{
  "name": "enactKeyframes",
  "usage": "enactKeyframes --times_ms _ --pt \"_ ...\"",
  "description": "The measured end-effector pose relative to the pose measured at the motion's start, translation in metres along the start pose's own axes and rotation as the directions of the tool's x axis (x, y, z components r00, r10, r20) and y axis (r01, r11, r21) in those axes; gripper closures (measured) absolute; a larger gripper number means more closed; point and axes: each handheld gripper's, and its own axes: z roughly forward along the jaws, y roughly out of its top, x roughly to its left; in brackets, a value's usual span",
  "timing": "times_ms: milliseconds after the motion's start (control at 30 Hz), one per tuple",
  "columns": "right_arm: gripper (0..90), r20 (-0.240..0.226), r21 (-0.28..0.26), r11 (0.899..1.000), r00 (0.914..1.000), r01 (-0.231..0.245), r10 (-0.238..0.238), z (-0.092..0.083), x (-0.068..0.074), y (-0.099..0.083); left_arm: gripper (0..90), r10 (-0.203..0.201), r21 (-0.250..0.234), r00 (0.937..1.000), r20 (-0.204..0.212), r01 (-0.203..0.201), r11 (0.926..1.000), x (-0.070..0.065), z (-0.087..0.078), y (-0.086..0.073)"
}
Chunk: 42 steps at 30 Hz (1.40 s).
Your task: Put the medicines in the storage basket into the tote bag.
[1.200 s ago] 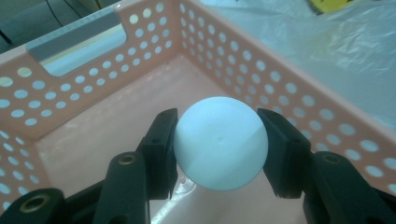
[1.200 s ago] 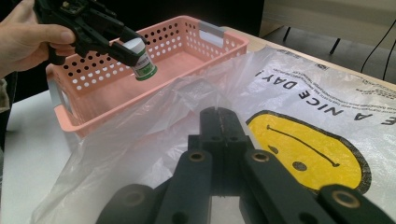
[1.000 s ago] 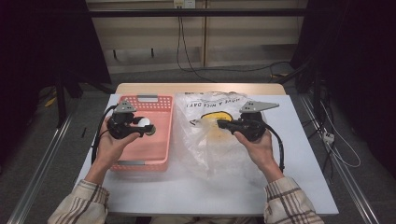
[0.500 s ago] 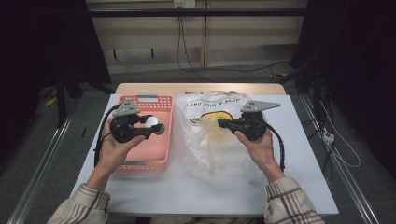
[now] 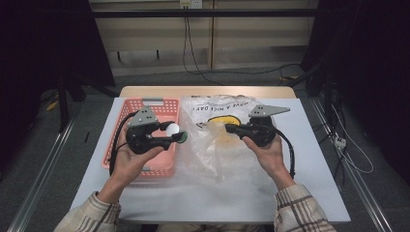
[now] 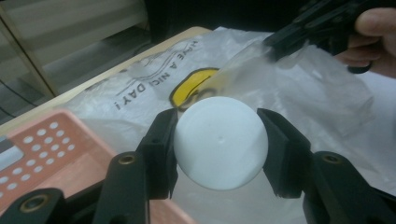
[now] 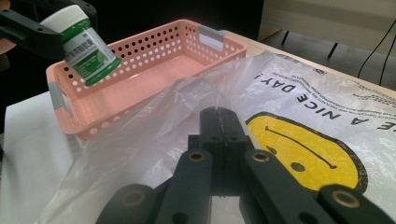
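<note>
White table (image 5: 309, 193): left gripper (image 6: 217, 140) pinches a bottle (image 6: 219, 142), its green label visible in the right gripper view; right gripper (image 7: 219, 116), level, pinches the bag (image 7: 299, 93).

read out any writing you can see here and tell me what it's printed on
"HAVE A NICE DAY!": on the clear plastic bag, above its yellow smiley face.
Green and white label on the bottle: print too small and blurred to read.
</note>
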Motion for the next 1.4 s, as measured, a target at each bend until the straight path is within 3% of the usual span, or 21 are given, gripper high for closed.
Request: enactKeyframes --times_ms 100,400,767,1000,1067,1233,1400 --pt "90.0 -0.005 -0.001 1.0 1.0 0.0 0.0 0.001 -0.001 0.0 51.0 0.02 -0.011 0.9997 0.011 -0.02 0.9997 -0.009 0.0 0.004" --pt "90.0 -0.001 0.003 1.0 1.0 0.002 -0.002 0.002 -0.002 0.0 50.9 0.033 -0.044 0.9977 0.059 -0.03 0.9986 -0.028 0.008 0.01" --pt "90.0 -0.006 0.007 1.0 0.9999 0.011 -0.011 0.005 0.002 0.001 51.0 0.059 -0.053 0.9923 0.109 -0.054 0.9972 -0.057 0.015 0.019" --pt "90.0 -0.011 0.007 1.0 0.9999 0.009 -0.008 0.005 0.003 0.001 50.9 0.064 -0.049 0.9842 0.165 -0.057 0.9972 -0.078 0.038 0.027" --pt "90.0 -0.01 0.007 1.0 0.9999 0.005 -0.005 0.005 0.003 0.001 51.0 0.08 -0.034 0.9798 0.183 -0.075 0.9966 -0.084 0.046 0.029" --pt "90.0 -0.009 0.008 1.0 0.9999 0.006 -0.006 0.005 0.002 0.001 50.9 0.063 0.004 0.9718 0.227 -0.066 0.9978 -0.091 0.072 0.024" --pt "90.0 -0.004 -0.009 1.0 1.0 0.002 -0.002 0.0 0.0 0.003 50.9 0.06 0.066 0.9737 0.22 -0.076 0.9949 -0.093 0.094 0.01"
